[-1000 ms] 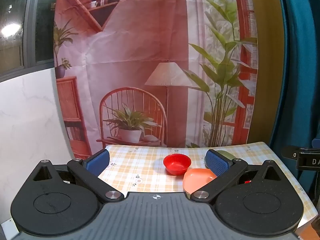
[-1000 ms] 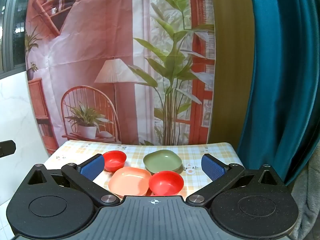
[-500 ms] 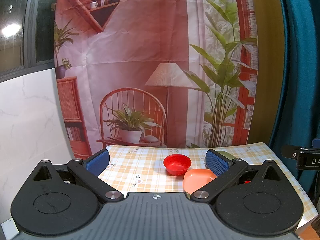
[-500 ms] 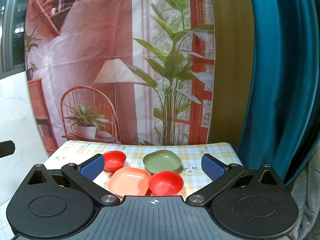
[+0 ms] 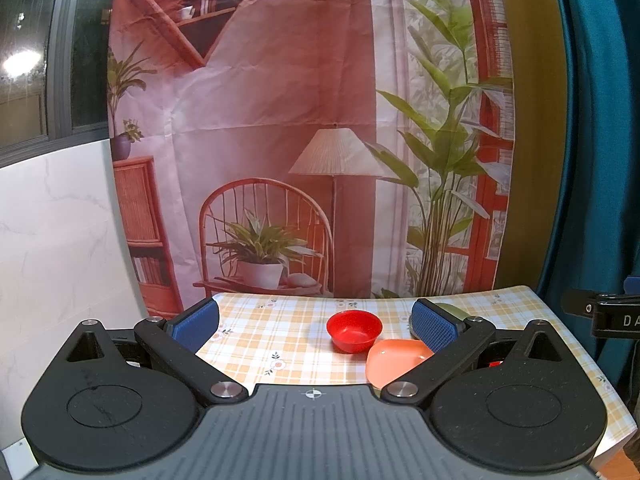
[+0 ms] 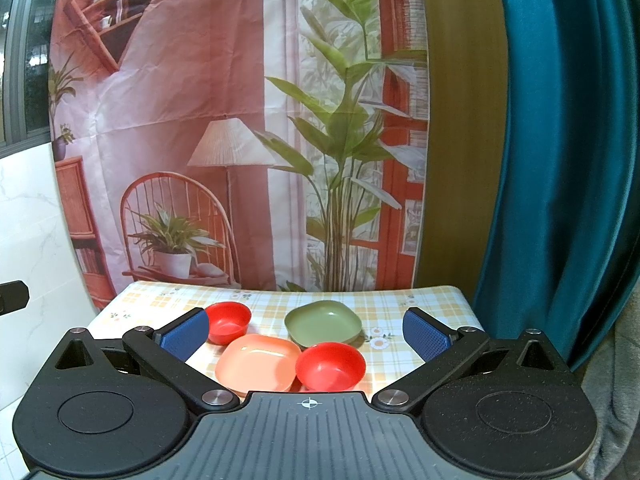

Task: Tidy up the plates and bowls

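Note:
On a checked tablecloth table (image 6: 416, 304) sit two red bowls, an orange plate and a green plate. In the right wrist view the far red bowl (image 6: 228, 322) is at left, the orange plate (image 6: 258, 364) in front, the near red bowl (image 6: 330, 366) beside it and the green plate (image 6: 323, 323) behind. My right gripper (image 6: 306, 330) is open and empty, held above the table's near edge. In the left wrist view my left gripper (image 5: 314, 320) is open and empty, with a red bowl (image 5: 354, 330) and the orange plate (image 5: 396, 362) ahead, right of centre.
A printed backdrop (image 6: 240, 120) hangs behind the table. A teal curtain (image 6: 560, 160) hangs at right. A white marble wall (image 5: 48, 240) is at left. The right gripper's body (image 5: 600, 312) shows at the left wrist view's right edge.

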{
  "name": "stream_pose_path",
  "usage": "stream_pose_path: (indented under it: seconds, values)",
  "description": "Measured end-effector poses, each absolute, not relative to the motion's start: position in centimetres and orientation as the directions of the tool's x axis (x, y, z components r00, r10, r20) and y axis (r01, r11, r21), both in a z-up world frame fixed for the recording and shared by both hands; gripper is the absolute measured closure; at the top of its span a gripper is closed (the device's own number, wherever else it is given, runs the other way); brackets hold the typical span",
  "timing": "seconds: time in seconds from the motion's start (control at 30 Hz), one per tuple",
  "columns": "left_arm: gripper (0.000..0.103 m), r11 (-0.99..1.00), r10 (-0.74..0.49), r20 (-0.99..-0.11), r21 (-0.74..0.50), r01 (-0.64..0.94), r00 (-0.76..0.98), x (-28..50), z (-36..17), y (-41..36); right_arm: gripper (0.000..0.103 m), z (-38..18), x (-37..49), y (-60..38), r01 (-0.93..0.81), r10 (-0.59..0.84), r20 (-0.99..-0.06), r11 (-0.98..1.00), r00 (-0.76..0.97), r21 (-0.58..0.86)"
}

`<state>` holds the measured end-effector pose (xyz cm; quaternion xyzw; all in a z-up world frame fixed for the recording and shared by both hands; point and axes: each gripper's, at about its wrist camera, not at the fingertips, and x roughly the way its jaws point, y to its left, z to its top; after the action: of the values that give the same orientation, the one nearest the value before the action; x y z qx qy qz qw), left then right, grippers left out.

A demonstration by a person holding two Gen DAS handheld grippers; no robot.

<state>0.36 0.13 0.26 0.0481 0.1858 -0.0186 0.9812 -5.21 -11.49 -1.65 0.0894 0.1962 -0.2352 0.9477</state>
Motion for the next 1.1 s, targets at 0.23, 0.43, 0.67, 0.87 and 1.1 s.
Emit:
stream_pose_path:
  seconds: [0.23,0.43,0.67,0.87,1.1]
  values:
    - [0.0,0.995,-0.022,-0.365,0.082,0.056,0.931,0.35,0.23,0.28,0.0,-1.59,-5.2,-11.5,0.481,-0.411,-0.414,0.873,0.812,0.076]
    - [0.0,0.995,-0.024,-0.365,0.079,0.056,0.931,0.32,0.17,0.35,0.0,-1.59,-5.17,-11.54,0.481,-0.411,-0.414,0.874,0.812,0.076]
    - [0.0,0.995,-0.023,-0.365,0.078,0.056,0.931,0.32,0.2,0.33,0.0,-1.55,-5.15,-11.6,0.481,-0.412,-0.414,0.873,0.812,0.075]
    - [0.0,0.995,-0.024,-0.364,0.078,0.056,0.931,0.28,0.2,0.32,0.0,-1.38,-5.13,-11.57,0.48,-0.411,-0.414,0.874,0.812,0.075]
    - [0.0,0.995,-0.024,-0.363,0.078,0.056,0.931,0.28,0.19,0.32,0.0,-1.32,-5.14,-11.55,0.481,-0.412,-0.413,0.873,0.812,0.074]
